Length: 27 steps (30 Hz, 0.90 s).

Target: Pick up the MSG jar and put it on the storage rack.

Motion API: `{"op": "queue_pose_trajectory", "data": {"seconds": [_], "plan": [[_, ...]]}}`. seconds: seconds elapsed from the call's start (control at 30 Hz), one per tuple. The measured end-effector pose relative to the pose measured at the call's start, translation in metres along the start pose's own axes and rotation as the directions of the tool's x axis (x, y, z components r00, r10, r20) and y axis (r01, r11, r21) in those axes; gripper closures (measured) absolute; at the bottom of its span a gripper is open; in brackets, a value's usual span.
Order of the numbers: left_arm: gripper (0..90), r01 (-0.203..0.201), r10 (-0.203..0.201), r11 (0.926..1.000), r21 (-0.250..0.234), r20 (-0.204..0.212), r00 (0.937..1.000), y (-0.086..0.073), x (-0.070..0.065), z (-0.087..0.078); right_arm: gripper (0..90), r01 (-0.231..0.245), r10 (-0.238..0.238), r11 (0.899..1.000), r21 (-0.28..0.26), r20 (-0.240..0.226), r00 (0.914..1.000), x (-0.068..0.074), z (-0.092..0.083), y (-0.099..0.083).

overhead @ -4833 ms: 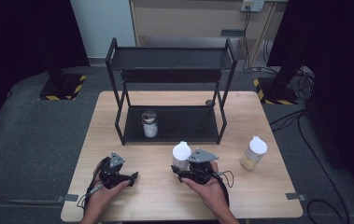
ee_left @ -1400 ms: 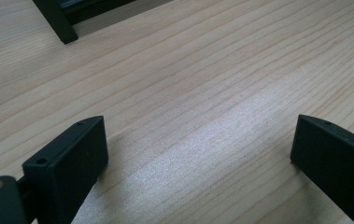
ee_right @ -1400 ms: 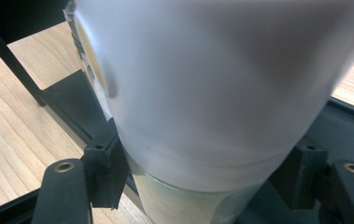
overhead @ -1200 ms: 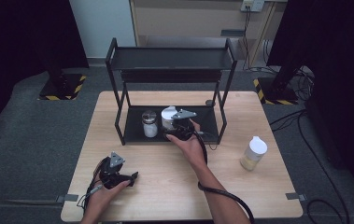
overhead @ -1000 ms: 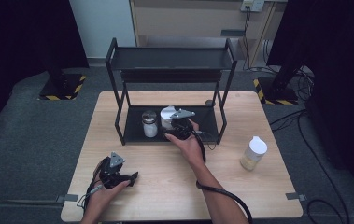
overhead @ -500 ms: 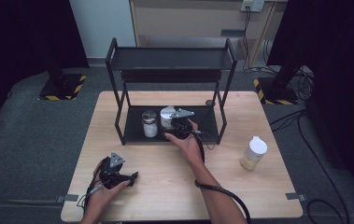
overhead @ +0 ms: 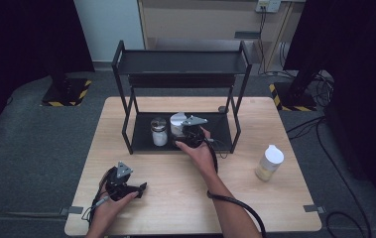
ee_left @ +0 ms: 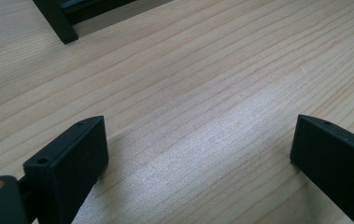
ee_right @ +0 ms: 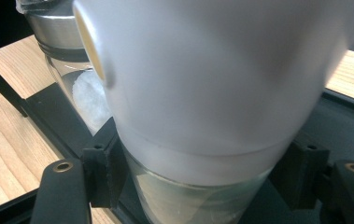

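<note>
Rack (overhead: 126, 94) at table's (overhead: 284, 208) back edge, centred. Jar (overhead: 159, 133) on rack's bottom shelf, left; bottle (overhead: 177, 122) just beside it, right. Second bottle (overhead: 269, 162) near table's right edge. Left gripper (overhead: 141, 188) near front-left corner.

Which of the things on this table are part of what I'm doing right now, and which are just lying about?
In the job:
- white-capped jar, clamped in the right gripper
- black rack, bottom shelf
- steel-lidded jar beside it

Lying about:
- bottle at the table's right
- left gripper, open, resting on the table
</note>
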<state>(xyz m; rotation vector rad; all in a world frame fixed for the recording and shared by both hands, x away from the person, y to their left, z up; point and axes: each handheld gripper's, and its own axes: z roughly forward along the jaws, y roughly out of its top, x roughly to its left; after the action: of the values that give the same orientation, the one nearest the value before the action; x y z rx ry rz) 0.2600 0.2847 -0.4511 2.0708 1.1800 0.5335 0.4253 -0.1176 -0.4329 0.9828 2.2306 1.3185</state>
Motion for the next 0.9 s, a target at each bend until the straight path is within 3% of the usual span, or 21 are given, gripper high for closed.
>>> {"op": "queue_pose_trajectory", "data": {"seconds": [0.53, 0.9], "plan": [[3.4, 0.000, 0.000, 1.0000, 0.000, 0.001, 1.0000, -0.0001, 0.0002, -0.0002, 28.6, -0.013, 0.013, 1.000, 0.000, -0.008, 0.9999, 0.0003, 0.0012, -0.0008], [3.4, -0.001, 0.001, 1.0000, 0.000, 0.001, 1.0000, -0.0001, 0.0001, -0.0002, 11.5, -0.032, 0.032, 0.999, 0.002, -0.013, 0.9994, -0.0026, 0.0000, 0.0003]]}}
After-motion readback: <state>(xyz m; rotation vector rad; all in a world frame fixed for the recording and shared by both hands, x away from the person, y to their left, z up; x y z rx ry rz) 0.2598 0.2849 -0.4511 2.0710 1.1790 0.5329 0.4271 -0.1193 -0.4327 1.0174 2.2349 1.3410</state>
